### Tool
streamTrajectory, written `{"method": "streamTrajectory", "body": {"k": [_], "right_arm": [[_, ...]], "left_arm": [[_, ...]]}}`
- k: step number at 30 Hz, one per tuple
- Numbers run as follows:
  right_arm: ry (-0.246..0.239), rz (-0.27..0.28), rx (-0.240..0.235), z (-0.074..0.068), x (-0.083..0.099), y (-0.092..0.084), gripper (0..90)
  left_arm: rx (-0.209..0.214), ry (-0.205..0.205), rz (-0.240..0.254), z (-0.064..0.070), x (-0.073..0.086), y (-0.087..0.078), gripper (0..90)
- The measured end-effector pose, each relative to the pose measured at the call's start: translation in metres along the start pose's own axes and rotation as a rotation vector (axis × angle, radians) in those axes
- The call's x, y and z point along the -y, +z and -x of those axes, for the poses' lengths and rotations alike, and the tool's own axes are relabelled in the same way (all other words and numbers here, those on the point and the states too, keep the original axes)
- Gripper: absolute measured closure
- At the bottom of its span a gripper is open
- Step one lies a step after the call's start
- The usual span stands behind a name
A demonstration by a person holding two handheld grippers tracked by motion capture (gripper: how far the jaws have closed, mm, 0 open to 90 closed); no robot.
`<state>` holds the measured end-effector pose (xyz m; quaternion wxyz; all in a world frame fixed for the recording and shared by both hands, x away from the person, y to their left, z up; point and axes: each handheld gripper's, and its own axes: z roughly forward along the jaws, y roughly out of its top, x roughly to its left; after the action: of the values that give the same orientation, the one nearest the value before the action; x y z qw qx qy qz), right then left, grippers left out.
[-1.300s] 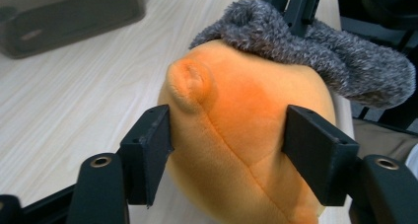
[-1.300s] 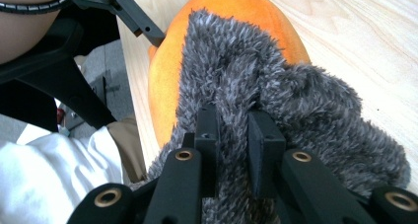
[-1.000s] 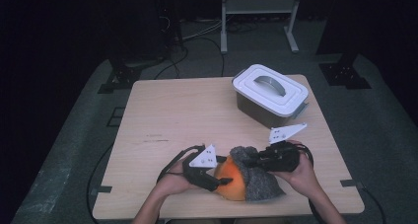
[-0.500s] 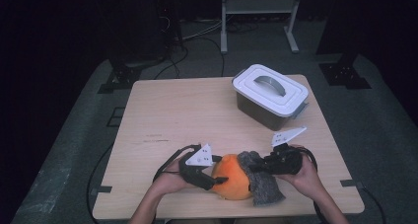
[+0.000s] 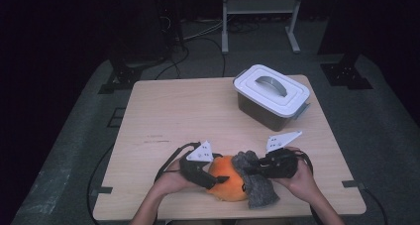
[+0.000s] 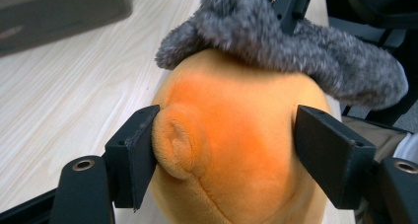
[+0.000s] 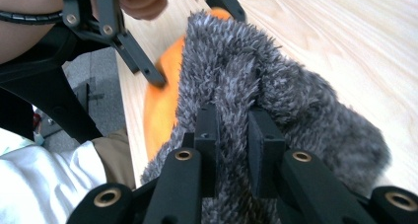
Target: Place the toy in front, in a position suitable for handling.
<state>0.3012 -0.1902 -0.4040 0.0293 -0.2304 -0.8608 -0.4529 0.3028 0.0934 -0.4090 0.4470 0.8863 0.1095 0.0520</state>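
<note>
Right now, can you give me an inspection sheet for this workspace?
Surface: light wooden table, mostly bare.
Job's things: orange plush toy with its grey furry part, at the near edge.
Clutter: lidded container, far right.
Grippers: left gripper, jaws just been opening, toy between them, one pad touching; right gripper shut on the fur.
Cables: trail from both grippers.
Surroundings: dark floor, metal stand.

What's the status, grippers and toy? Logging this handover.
Left gripper fingers just opened, straddling orange plush. Right gripper shut on grey fur. Lidded box well clear.

Orange plush (image 6: 236, 150) (grey-furred) between tool (image 6: 226, 155) jaws.
</note>
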Motion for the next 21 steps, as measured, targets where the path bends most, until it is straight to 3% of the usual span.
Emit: {"method": "streamTrajectory", "body": {"k": [4,7,10,14,18,21], "right_arm": [[0.046,-0.016,0.004,0.012,0.01,-0.003,76.4],[0.055,-0.024,0.021,0.015,0.011,-0.006,76.7],[0.006,0.01,0.019,0.002,0.002,-0.007,76.8],[-0.021,-0.002,0.019,-0.005,-0.002,-0.004,76.7],[0.017,-0.023,0.014,0.006,0.006,-0.003,76.6],[0.042,-0.058,0.058,0.015,0.015,-0.006,76.6]], "left_arm": [[0.001,-0.017,0.005,-0.002,0.003,-0.001,27.3],[-0.004,0.0,-0.001,0.0,0.001,-0.001,27.3],[-0.005,0.004,-0.008,-0.001,0.001,-0.001,27.3],[-0.014,-0.005,-0.015,-0.004,0.004,-0.004,27.3],[-0.021,-0.037,-0.008,-0.008,0.007,-0.006,27.5],[-0.017,-0.06,-0.029,-0.012,0.011,-0.009,28.7]]}}
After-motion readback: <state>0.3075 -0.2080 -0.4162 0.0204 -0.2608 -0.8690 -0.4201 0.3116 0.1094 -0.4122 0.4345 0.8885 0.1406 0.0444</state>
